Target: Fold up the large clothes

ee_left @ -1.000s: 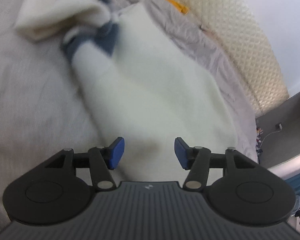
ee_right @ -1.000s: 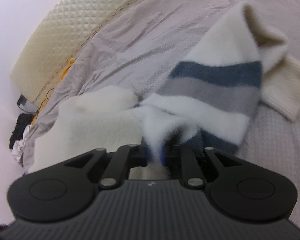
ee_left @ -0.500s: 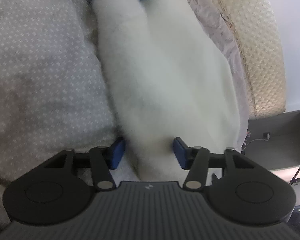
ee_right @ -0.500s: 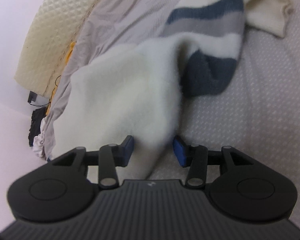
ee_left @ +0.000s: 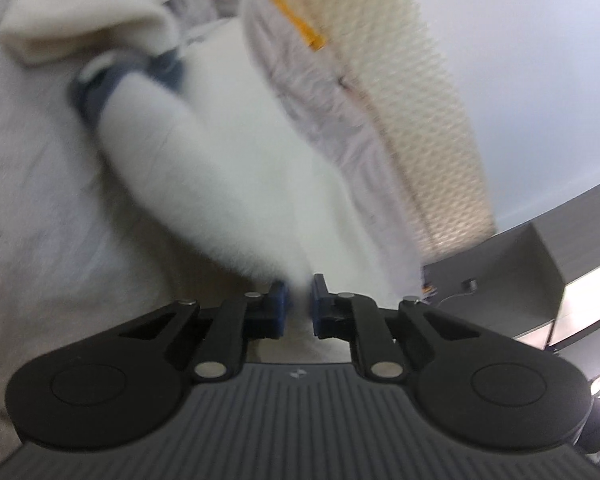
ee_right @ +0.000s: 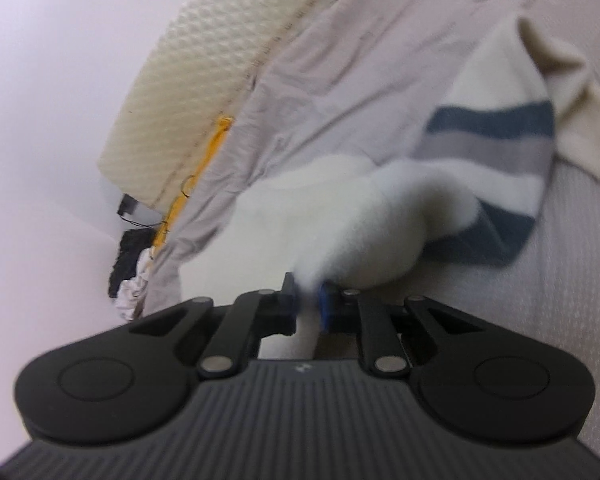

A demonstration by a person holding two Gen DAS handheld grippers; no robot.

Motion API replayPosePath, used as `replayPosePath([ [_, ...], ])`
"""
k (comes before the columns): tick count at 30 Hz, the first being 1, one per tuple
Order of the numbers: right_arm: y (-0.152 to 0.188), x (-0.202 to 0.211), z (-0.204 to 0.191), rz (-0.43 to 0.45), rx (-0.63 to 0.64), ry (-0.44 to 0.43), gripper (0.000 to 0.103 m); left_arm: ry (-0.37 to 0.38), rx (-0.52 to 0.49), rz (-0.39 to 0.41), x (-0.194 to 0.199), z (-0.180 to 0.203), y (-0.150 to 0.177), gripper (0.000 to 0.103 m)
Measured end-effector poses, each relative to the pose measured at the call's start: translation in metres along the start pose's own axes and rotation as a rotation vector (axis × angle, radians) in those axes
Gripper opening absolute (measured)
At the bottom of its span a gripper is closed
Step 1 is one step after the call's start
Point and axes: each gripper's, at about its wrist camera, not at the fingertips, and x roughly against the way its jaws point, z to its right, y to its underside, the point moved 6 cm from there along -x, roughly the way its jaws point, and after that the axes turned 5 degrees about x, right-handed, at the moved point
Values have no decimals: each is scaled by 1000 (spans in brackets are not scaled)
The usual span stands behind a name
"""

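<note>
Nearest the fluffy white sweater [ee_left: 236, 184], the left gripper [ee_left: 298, 300] and right gripper [ee_right: 309, 300] had just closed, each pinching a fold of its near white edge between blue pads. Beyond the pinches the sweater lay on the grey bedsheet [ee_right: 560, 280], its blue and grey striped part [ee_right: 496, 144] farther off. It looked soft, light and limp, best held by the edge. No legible writing appeared on it
</note>
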Motion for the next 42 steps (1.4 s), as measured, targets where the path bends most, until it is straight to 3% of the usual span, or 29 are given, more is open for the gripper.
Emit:
replayPosePath([
  [6,-15,-56,29,-75,7,104,14,-61,-107,-42,-60,17,-11,15],
  [11,-15,-86,58,-100,-60,93,17,-132,-196,-45,-114,23,-27,15],
  [19,-20,-112,70,-84,-24,60,16,-148,-132,-71,-179,-7,-49,16],
  [26,-18,-114,64,-72,37,89,17,-146,-157,-91,-178,-9,-49,19],
  [28,-17,-110,58,-67,74,111,18,-142,-184,-104,-172,-2,-46,29],
  [29,-17,-108,54,-63,95,119,20,-140,-199,-114,-169,1,-45,41],
  [30,-15,-104,48,-60,120,123,26,-141,-218,-126,-166,5,-42,54],
  [32,-12,-98,37,-57,162,124,38,-145,-265,-130,-158,15,-33,61],
  [35,-3,-85,22,-59,229,115,59,-160,-338,-146,-144,26,-13,63],
  [42,31,-64,-8,-78,410,142,62,-220,-470,-137,-110,36,25,64],
])
